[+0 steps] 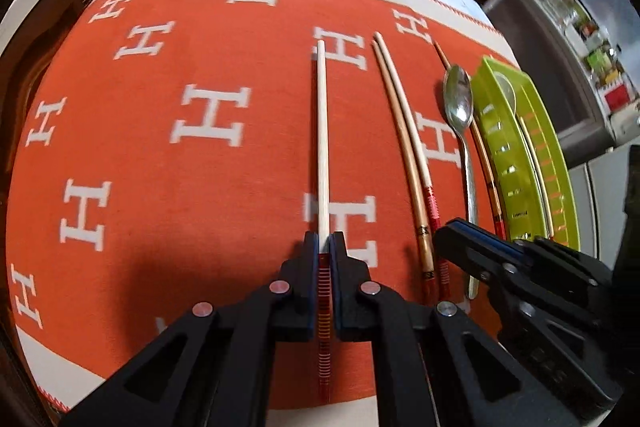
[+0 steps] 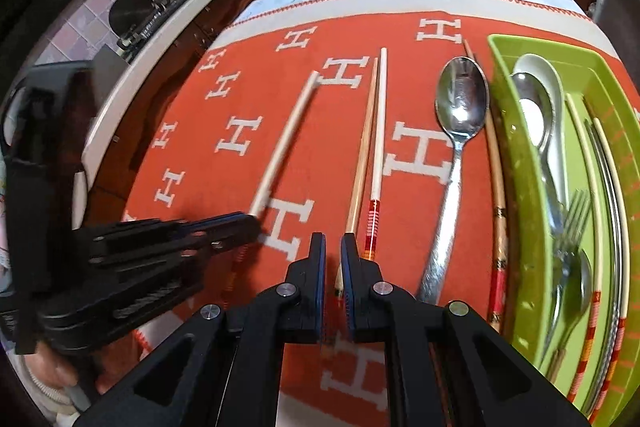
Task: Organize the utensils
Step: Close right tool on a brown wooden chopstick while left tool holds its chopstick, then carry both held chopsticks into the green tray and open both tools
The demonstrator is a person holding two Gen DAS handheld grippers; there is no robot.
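Note:
My left gripper (image 1: pixel 324 239) is shut on a white chopstick (image 1: pixel 322 131) just above its red-striped end. The stick points away over the orange cloth (image 1: pixel 160 167). The right wrist view shows it blurred (image 2: pixel 284 143) in the left gripper (image 2: pixel 252 223). My right gripper (image 2: pixel 333 239) is almost shut above a wooden chopstick (image 2: pixel 362 163) and a white one (image 2: pixel 378 131) lying side by side. The wooden one's end shows in the slit between the jaws; I cannot tell if it is pinched. A steel spoon (image 2: pixel 462 103) lies beside them.
A green tray (image 2: pixel 504 147) at the right edge of the cloth holds spoons, a fork and chopsticks. One more patterned chopstick (image 2: pixel 496 179) lies between the spoon and the tray. Dark cabinets and a worktop run behind the table.

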